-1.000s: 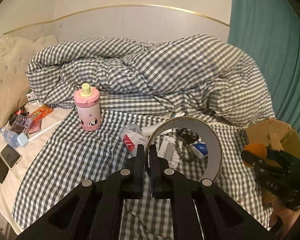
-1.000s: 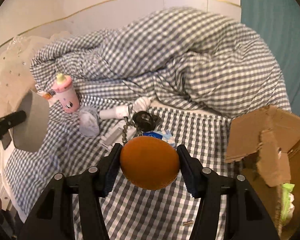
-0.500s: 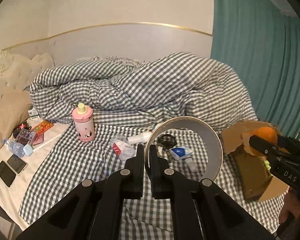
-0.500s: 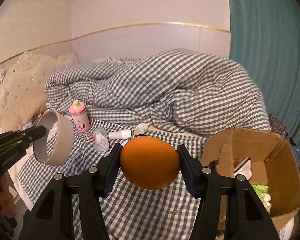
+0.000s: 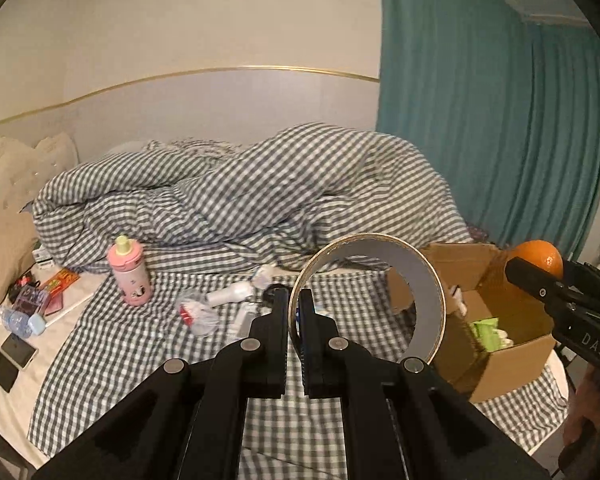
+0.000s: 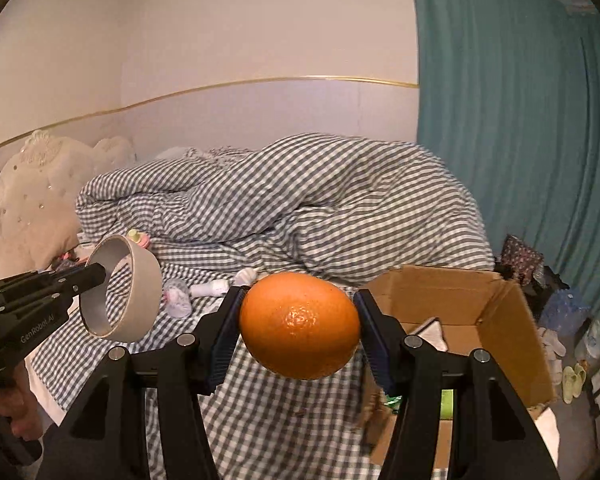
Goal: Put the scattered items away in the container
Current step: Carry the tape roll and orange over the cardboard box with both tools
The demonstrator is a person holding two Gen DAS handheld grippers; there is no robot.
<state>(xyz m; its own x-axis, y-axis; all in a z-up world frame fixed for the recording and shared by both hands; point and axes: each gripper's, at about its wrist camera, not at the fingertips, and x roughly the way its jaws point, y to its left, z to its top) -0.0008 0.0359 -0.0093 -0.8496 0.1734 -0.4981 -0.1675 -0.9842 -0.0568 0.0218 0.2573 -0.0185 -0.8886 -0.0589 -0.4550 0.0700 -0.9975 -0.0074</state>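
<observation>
My left gripper (image 5: pixel 294 300) is shut on the rim of a big roll of tape (image 5: pixel 428 292), held upright above the checked bed; the same roll (image 6: pixel 140 280) shows at the left of the right wrist view. My right gripper (image 6: pixel 298 320) is shut on an orange (image 6: pixel 300 324), pads pressed on both its sides, held above the bed's edge just left of the open cardboard box (image 6: pixel 500 320). From the left wrist view the orange (image 5: pixel 538 260) hangs over the box (image 5: pixel 512 360), which holds green and white items.
On the bed lie a pink bottle (image 5: pixel 130 276), a clear plastic bag (image 5: pixel 196 314), a white tube (image 5: pixel 230 294) and small items behind the tape. Two phones (image 5: pixel 8 358) and a water bottle (image 5: pixel 18 320) lie far left. A crumpled duvet (image 5: pixel 260 196) fills the back, a teal curtain (image 5: pixel 480 120) the right.
Both grippers have risen and drawn back from the bed, each keeping its load. The orange has moved right, over the box, whose open inside now shows.
</observation>
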